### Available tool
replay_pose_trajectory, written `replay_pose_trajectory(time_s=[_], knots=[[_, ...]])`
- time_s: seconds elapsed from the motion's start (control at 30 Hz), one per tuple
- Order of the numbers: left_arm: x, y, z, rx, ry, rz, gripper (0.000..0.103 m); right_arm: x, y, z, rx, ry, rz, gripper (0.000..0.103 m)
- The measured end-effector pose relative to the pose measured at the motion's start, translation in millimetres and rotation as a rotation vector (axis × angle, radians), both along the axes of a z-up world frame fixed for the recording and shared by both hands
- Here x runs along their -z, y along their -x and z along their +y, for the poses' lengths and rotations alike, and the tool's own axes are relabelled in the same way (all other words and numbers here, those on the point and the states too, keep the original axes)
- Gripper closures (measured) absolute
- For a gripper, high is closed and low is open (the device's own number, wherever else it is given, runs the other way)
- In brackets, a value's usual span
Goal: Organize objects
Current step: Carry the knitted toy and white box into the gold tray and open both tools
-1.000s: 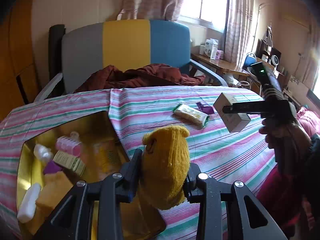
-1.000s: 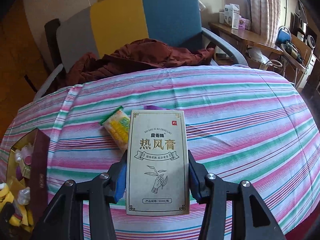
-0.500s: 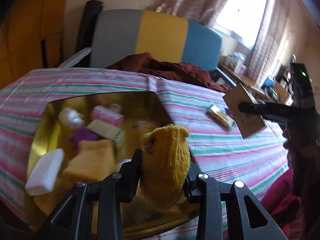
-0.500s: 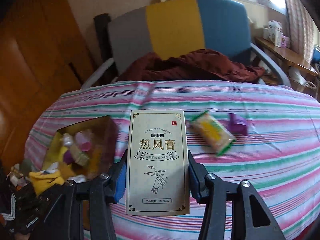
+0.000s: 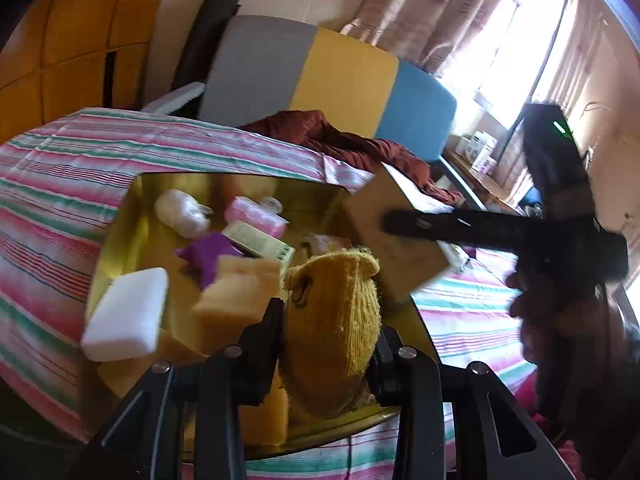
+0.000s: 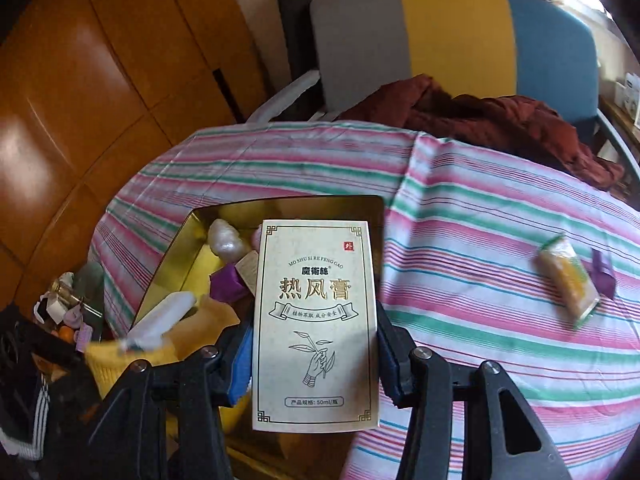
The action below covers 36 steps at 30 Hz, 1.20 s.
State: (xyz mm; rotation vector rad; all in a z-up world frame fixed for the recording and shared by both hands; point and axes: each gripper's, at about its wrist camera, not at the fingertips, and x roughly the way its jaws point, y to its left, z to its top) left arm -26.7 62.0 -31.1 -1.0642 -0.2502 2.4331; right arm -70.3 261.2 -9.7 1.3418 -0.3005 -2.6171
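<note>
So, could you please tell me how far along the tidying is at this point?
Mostly done: the gold box already holds a white bar, a purple item and other small things. In hand: the left tongs grip a yellow knit piece, and the right tongs grip a cream carton, both near the box. Left: a snack packet on the striped cloth.

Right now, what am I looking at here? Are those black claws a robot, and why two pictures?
No robot: a person holds a two-finger gripper in each hand, each carrying a forward-looking camera, hence two pictures. In the left view, the left gripper pinches a yellow knitted item above a gold tin holding small toiletries. In the right view, the right gripper clamps a cream carton over that tin. On the striped cloth lie a yellow packet and a purple scrap.
</note>
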Motion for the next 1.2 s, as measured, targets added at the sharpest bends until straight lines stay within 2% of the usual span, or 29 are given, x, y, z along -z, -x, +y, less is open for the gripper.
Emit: replay_pose_trajectory(time_s=[0.13,0.2,0.23,0.43,0.5,0.57,0.7,0.83,1.0,1.2], knots=[[7,3,10,0.048,-0.019,-0.033,0.062,7,24,-7,0.039,0.001,-0.020,0.051],[10,5,15,0.067,-0.034,-0.038,0.045,10,34,-7,0.069,0.000,-0.024,0.047],[11,6,17,0.070,-0.039,-0.039,0.044,11,37,-5,0.086,-0.001,-0.028,0.046],[23,8,25,0.088,-0.025,-0.075,0.043,17,25,4,0.099,0.000,-0.043,0.040],[23,6,23,0.083,-0.021,-0.072,0.043,19,20,6,0.097,0.000,-0.043,0.036],[21,4,22,0.073,-0.011,-0.061,0.043,20,12,6,0.093,-0.014,-0.035,0.022],[18,2,17,0.038,0.025,-0.041,0.039,21,-1,2,0.092,-0.079,-0.016,0.017],[12,0,11,-0.017,0.089,-0.006,0.038,19,-15,-6,0.090,-0.156,0.022,0.013],[-1,-2,6,-0.082,0.153,0.068,0.027,11,-29,-13,0.072,-0.209,0.076,0.013],[-11,-4,4,-0.117,0.184,0.102,0.026,-18,-54,-13,0.077,-0.243,0.253,0.011]])
